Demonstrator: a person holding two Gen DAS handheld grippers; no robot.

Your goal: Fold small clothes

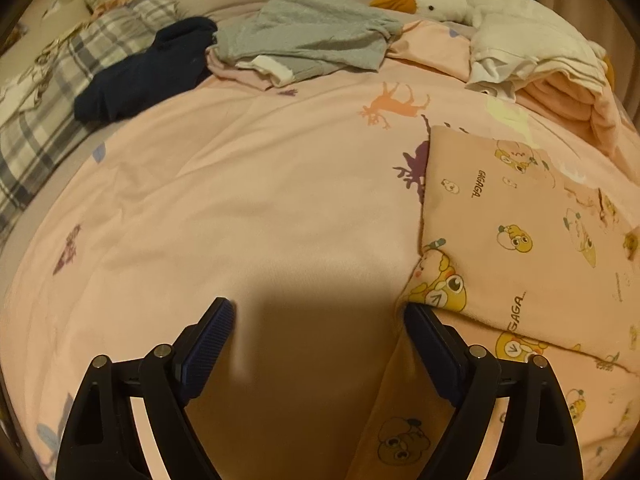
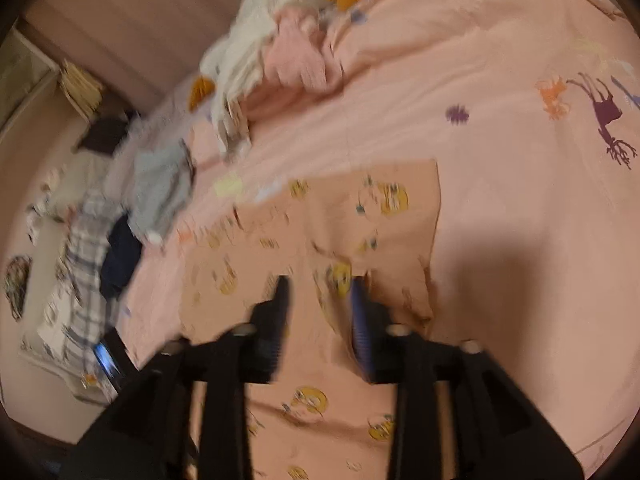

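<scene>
1. Peach cotton garment printed with yellow cartoon ducks (image 1: 520,240): lies flat on the bed, at the right of the left wrist view; its straight upper-left edge forms a neat corner, and a folded layer overlaps it near the bottom.
2. Left claw (image 1: 320,320): jaws spread wide, holding nothing. The left finger hangs over bare bedding; the right finger's tip sits at the garment's left edge, at a printed duck. Whether it touches the cloth cannot be told.
3. Right claw (image 2: 320,292): seen through motion blur, poised over the middle of the same garment (image 2: 320,220). A clear gap shows between the fingers; no cloth is seen between them.
4. Pink quilt cover with orange and purple deer silhouettes (image 1: 240,184): the working surface, covering most of the bed, gently creased.
5. Grey knit garment (image 1: 312,36) and dark navy garment (image 1: 148,72): crumpled, side by side at the far edge of the quilt.
6. Grey-and-white plaid sheet (image 1: 52,120): exposed along the left side of the bed.
7. White plush goose with orange beak (image 1: 432,2): at the far right, beside a heap of white and pink cloth (image 1: 532,64).
8. Room: curtains hang behind the bed.
</scene>
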